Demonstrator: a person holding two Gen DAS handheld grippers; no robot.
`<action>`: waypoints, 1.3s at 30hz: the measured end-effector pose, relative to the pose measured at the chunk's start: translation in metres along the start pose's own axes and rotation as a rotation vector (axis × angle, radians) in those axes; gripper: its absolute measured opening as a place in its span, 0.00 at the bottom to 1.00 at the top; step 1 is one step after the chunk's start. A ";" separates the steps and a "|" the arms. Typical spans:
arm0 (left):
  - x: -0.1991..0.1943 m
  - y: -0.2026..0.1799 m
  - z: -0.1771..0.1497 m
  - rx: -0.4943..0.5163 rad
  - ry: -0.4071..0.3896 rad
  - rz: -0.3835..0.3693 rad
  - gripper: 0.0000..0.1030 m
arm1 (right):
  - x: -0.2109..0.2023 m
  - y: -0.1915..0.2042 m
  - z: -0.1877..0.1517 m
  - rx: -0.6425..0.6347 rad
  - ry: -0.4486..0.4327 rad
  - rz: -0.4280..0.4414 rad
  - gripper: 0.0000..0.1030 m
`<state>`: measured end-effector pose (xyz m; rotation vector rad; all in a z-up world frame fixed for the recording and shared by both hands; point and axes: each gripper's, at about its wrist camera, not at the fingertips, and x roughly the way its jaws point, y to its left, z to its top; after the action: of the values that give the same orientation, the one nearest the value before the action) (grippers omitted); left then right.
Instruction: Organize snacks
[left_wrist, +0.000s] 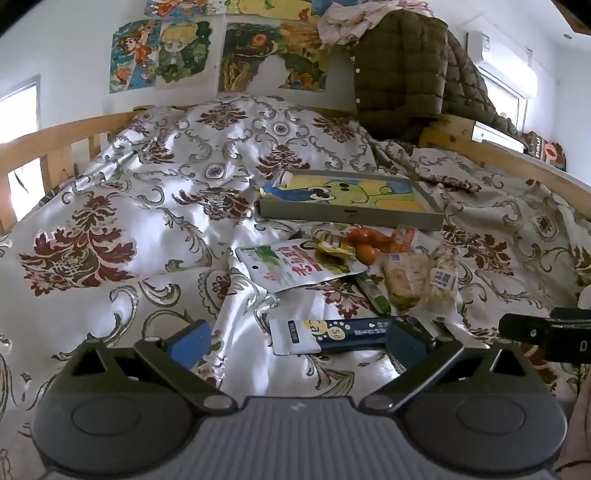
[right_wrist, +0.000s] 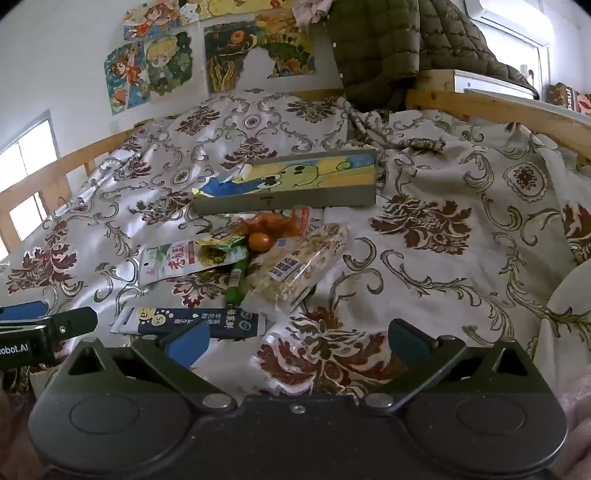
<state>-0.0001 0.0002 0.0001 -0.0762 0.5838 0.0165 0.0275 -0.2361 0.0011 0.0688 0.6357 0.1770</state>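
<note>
Two tools hover side by side over a patterned bedspread (right_wrist: 424, 229), jaws of the left tool (left_wrist: 295, 341) and right tool (right_wrist: 299, 341) spread wide, empty; just beyond lies a dark blue packet (right_wrist: 192, 322); farther, a snack pile (right_wrist: 258, 254); then a shallow cartoon-lined tray (right_wrist: 288, 197).

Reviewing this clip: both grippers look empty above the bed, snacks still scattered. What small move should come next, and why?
Probably ease the left gripper forward and down over the dark blue packet. Both grippers are open and hold nothing; the right gripper hangs over bare quilt. That packet is the nearest snack, its end already beside the left gripper's right finger, and the grey tray holds no snacks.
</note>
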 end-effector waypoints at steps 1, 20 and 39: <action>0.000 0.000 0.000 -0.003 -0.005 -0.003 1.00 | 0.000 0.000 0.000 0.000 0.000 0.000 0.99; 0.000 0.001 0.000 -0.015 0.007 -0.005 1.00 | 0.001 0.000 0.000 -0.004 0.007 -0.004 0.99; 0.002 -0.001 -0.001 -0.017 0.007 -0.006 1.00 | 0.003 0.000 0.000 -0.003 0.015 -0.005 0.99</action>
<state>0.0014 -0.0013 -0.0018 -0.0949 0.5906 0.0150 0.0294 -0.2357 -0.0006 0.0632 0.6502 0.1739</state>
